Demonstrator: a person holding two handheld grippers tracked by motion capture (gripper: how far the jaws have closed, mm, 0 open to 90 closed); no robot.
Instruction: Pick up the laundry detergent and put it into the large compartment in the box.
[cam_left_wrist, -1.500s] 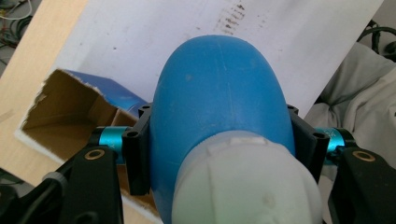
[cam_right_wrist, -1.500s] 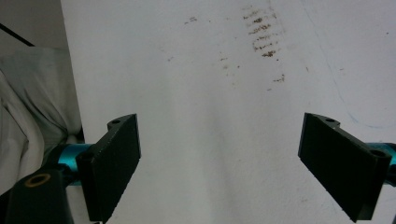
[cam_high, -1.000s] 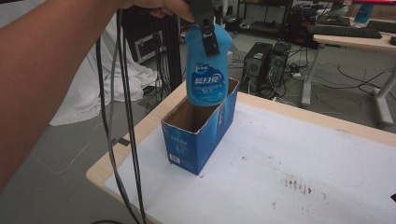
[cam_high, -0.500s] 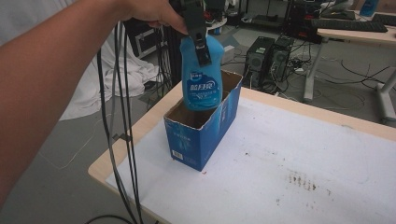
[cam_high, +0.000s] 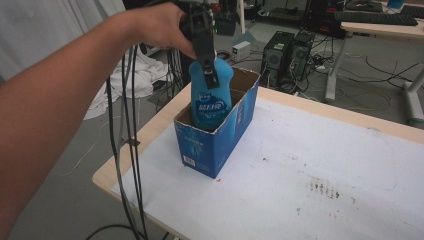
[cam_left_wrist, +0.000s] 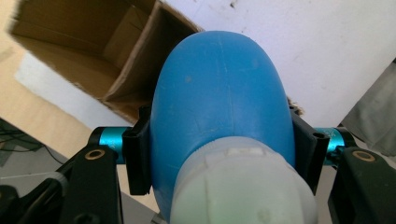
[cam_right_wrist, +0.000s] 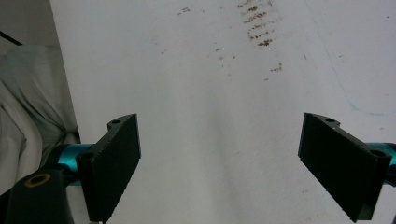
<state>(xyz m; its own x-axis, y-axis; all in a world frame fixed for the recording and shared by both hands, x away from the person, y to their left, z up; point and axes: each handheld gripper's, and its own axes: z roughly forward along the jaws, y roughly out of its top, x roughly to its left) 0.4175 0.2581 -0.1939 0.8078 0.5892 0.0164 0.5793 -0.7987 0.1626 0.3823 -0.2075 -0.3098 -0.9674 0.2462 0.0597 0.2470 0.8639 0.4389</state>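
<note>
Over the near-left corner of the surface (cam_high: 320, 165), my left hand-held gripper (cam_high: 207, 70) is clamped on the upper part of a blue plastic bottle (cam_high: 211, 95), and the bottle's lower half sits down inside an open blue cardboard box (cam_high: 220, 145). From the high view the bottle stands pretty much upright, label facing the camera, with its shoulder and neck poking up above the box rim. The hand (cam_high: 160, 25) comes in from the upper left and a bunch of black cables (cam_high: 125, 125) hangs off the gripper down past the surface edge.

In the left gripper view both black jaws press against the sides of the blue bottle (cam_left_wrist: 219, 107), just under its whitish cap (cam_left_wrist: 243, 186). Behind it I can see the brown inside of the box (cam_left_wrist: 93, 51), flaps open, nothing else visible in there.

My right hand-held gripper (cam_right_wrist: 219, 163) is wide open with nothing between the jaws, looking down at bare white surface (cam_right_wrist: 196, 84) with some brownish specks (cam_right_wrist: 257, 28) on it. Same stains show up on the right part of the surface in the high view. White cloth (cam_high: 135, 80) lies on the floor beyond the left edge, and a couple of PC towers (cam_high: 287, 55) stand behind.
</note>
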